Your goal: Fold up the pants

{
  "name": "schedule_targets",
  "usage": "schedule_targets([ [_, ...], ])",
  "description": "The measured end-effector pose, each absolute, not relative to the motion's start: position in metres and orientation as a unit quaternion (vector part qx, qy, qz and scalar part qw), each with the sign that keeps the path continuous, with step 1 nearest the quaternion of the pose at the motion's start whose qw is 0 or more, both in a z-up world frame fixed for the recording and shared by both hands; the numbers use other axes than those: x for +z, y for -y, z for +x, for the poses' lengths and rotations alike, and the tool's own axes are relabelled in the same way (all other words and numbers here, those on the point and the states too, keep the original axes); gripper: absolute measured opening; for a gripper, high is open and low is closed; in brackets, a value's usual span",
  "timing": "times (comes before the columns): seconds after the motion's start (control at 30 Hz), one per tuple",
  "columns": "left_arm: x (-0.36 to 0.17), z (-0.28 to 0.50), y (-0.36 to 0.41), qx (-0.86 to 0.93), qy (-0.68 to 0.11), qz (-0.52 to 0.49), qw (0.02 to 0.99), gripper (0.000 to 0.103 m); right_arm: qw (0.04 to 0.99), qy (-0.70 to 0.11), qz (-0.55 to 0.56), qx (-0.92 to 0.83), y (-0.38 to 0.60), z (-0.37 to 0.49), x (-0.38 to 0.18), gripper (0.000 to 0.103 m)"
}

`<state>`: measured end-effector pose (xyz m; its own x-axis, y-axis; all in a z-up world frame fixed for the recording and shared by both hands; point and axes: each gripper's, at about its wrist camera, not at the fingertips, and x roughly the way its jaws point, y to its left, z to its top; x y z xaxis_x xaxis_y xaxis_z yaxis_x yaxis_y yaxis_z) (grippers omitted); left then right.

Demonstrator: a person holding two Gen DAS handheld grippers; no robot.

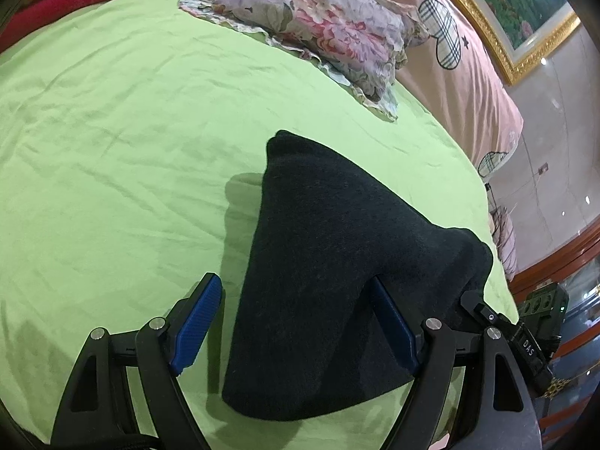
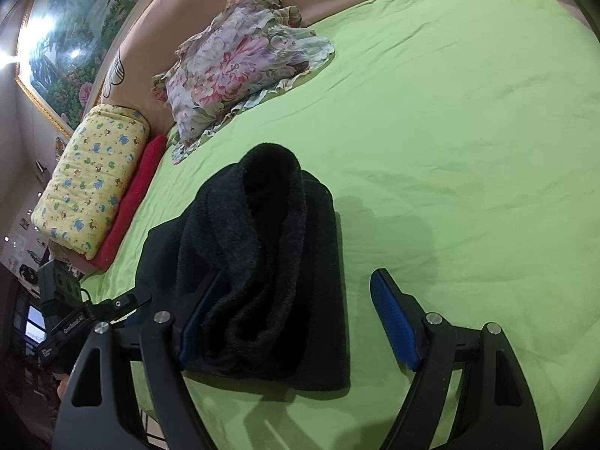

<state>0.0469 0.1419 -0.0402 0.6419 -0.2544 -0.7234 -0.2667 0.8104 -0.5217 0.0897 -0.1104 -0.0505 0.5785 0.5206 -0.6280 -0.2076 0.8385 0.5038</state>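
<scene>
The left gripper (image 1: 296, 322) stands wide, straddling the dark pants (image 1: 330, 262), which lie folded near the bed's near edge on the green sheet (image 1: 112, 131). The right gripper (image 2: 300, 318) also gapes, gripping nothing. A finger dragging through could undo the loose top layer.

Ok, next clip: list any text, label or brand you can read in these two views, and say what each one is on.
"DAS" – white letters on the black body of the other hand-held gripper, at the left wrist view's right edge.
White print on the black hand-held gripper body at the right wrist view's left edge – too blurred to read.
Nothing legible on the folded black fleece pants or the green bed sheet.
</scene>
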Motion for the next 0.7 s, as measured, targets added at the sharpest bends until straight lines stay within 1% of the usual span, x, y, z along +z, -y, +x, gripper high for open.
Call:
schedule_targets([
  [0.3, -0.042, 0.065, -0.128, -0.004, -0.434, -0.290, 0.853, 0.081, 0.868, -0.402, 0.189, 0.223, 0.108, 0.089, -0.053, 0.078],
  [0.43, -0.046, 0.070, -0.128, -0.007, -0.434, -0.297, 0.850, 0.080, 0.866, -0.397, 0.192, 0.237, 0.108, 0.090, -0.057, 0.077],
  [0.57, -0.044, 0.070, -0.124, -0.007, -0.430, -0.293, 0.854, 0.074, 0.862, -0.394, 0.207, 0.245, 0.111, 0.091, -0.060, 0.074],
  [0.6, -0.043, 0.069, -0.123, -0.007, -0.430, -0.290, 0.855, 0.072, 0.859, -0.395, 0.210, 0.250, 0.111, 0.091, -0.060, 0.071],
  [0.63, -0.042, 0.069, -0.122, -0.006, -0.429, -0.286, 0.857, 0.070, 0.855, -0.396, 0.214, 0.256, 0.111, 0.091, -0.061, 0.064],
  [0.7, -0.040, 0.069, -0.121, -0.008, -0.428, -0.284, 0.858, 0.064, 0.848, -0.400, 0.226, 0.263, 0.111, 0.091, -0.063, 0.062],
])
